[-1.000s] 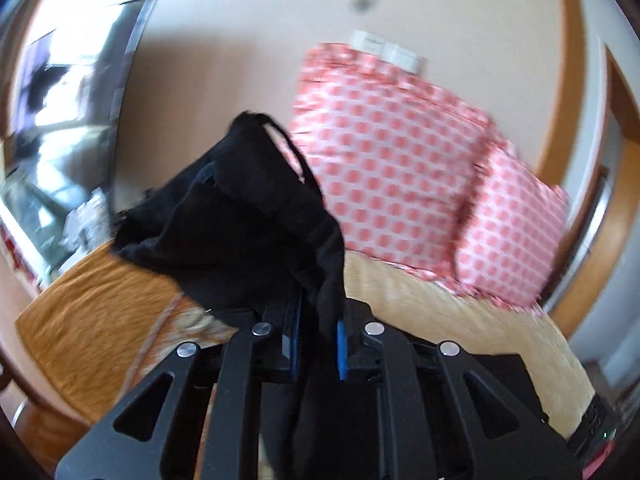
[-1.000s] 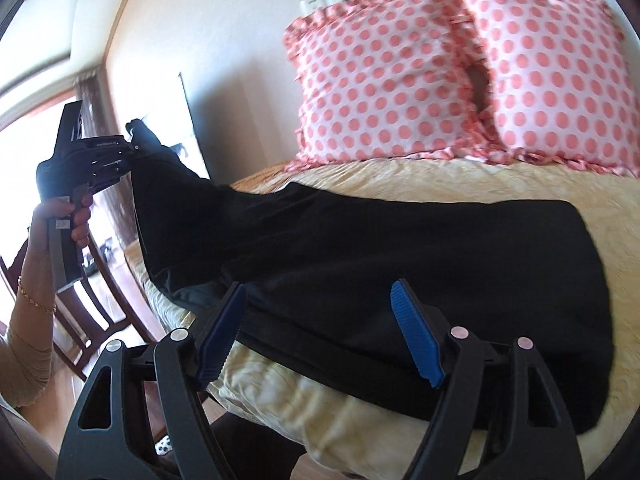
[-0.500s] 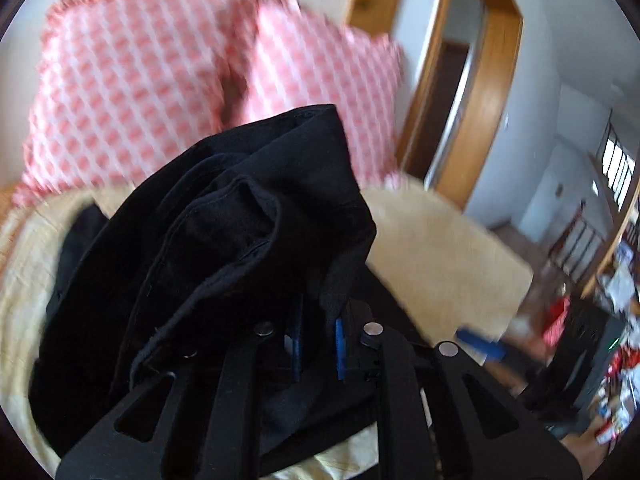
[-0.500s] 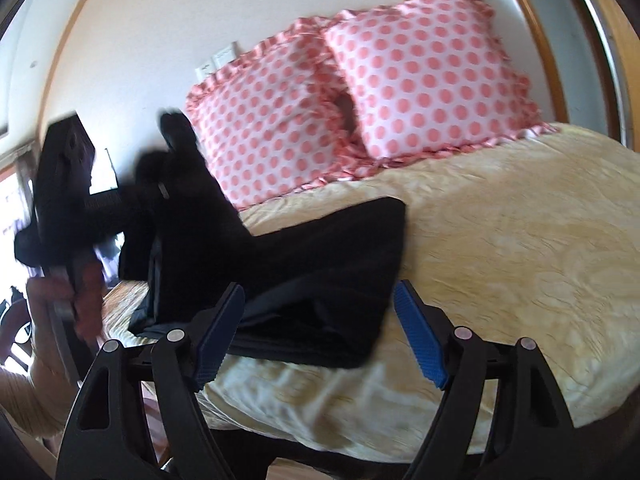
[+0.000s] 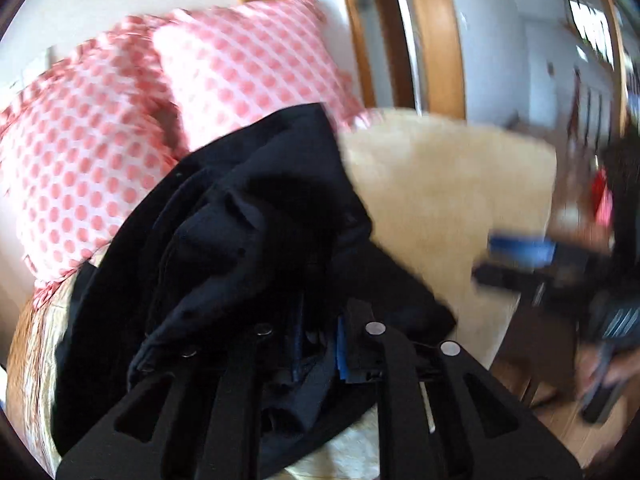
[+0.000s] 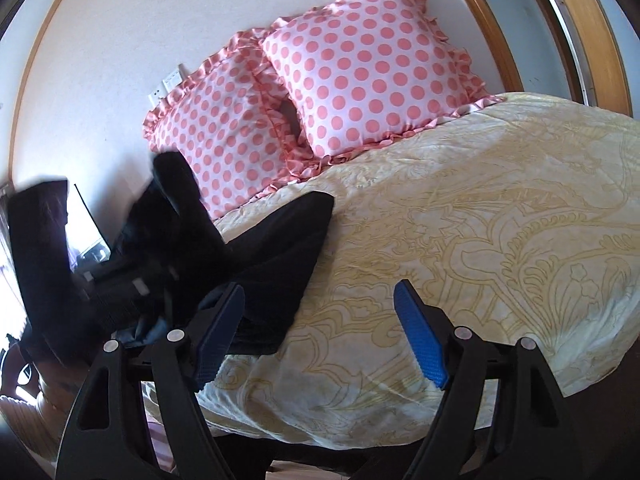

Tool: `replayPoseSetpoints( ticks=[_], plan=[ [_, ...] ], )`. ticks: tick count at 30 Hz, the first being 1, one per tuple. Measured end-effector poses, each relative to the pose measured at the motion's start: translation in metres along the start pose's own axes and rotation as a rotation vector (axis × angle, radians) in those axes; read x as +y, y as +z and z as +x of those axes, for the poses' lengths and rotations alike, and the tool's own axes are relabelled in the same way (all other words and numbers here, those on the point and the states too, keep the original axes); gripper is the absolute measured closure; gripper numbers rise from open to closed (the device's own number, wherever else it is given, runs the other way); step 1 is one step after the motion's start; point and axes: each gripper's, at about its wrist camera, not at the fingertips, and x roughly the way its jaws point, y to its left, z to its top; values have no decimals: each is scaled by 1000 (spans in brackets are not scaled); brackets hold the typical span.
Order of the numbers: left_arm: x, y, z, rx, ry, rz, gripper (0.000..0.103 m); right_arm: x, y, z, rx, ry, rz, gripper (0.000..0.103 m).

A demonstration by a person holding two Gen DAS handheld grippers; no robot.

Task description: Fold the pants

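Observation:
Black pants (image 5: 260,216) lie bunched on the yellow bedspread (image 6: 480,220), part of them draped over my left gripper (image 5: 320,346). Its blue pads stand close together with black cloth pinched between them, and the jaws are opening. In the right wrist view the pants (image 6: 280,248) form a short dark stack at the bed's left, one end lifted toward the left tool. My right gripper (image 6: 320,320) hovers over the bed's near edge, wide open, with only bedspread showing between its pads. It also shows, blurred, at the right of the left wrist view as the right gripper (image 5: 516,262).
Two pink polka-dot pillows (image 6: 360,60) lean on the white wall at the head of the bed. A wooden door frame (image 5: 440,32) stands to the right of the bed. Wood floor (image 5: 560,432) shows beyond the bed's corner.
My left gripper swung across the bed to the right and sank, carrying the pant end over the rest, so the long spread pants became a short stack. The right gripper shifted sideways, still open.

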Motion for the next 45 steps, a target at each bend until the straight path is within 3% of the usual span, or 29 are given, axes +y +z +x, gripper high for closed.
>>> replayPoseSetpoints(
  ticks=[2,3,5,6,7,8,11,15,17,20,23,29,30,31,33,36,40,45],
  plan=[
    [-12,-6,-1,-17,46,66,73,-2,3,-6,-16,-23,-12,24],
    [-19,-9,-2,-29,87,116,60,-4,5,-9,-23,-34,-17,24],
    [-28,-15,-10,-96,171,207,48,-7,11,-14,-43,-51,-20,24],
    [-32,-17,-15,-144,207,256,36,-8,14,-17,-54,-55,-25,25],
    [-38,-24,-25,-203,210,311,28,-8,18,-19,-63,-58,-35,25],
    [-39,-28,-32,-213,182,316,24,-5,22,-21,-73,-54,-58,25],
    [-25,-43,-59,-223,27,249,17,21,36,-30,-103,3,-208,25],
    [12,-68,-91,-216,-53,105,9,88,42,-40,-132,135,-545,22],
    [38,-78,-101,-192,-26,4,8,123,37,-38,-124,215,-695,20],
    [82,-95,-115,-165,87,-175,5,171,24,-17,-55,357,-849,21],
    [125,-116,-129,-157,174,-336,3,216,-9,13,17,419,-1029,21],
    [169,-151,-162,-176,266,-508,2,264,-79,65,134,425,-1266,28],
    [174,-157,-165,-172,275,-520,2,265,-88,72,136,397,-1301,32],
    [177,-162,-168,-169,281,-529,2,268,-95,81,131,345,-1333,44],
    [179,-172,-172,-163,287,-543,2,268,-92,93,151,276,-1313,61],
    [186,-175,-171,-164,280,-563,2,263,-74,102,186,243,-1215,88],
    [186,-176,-167,-167,251,-583,2,259,-43,107,211,236,-1084,92],
    [184,-164,-159,-188,217,-561,2,222,57,128,187,171,-726,93]
  ],
)
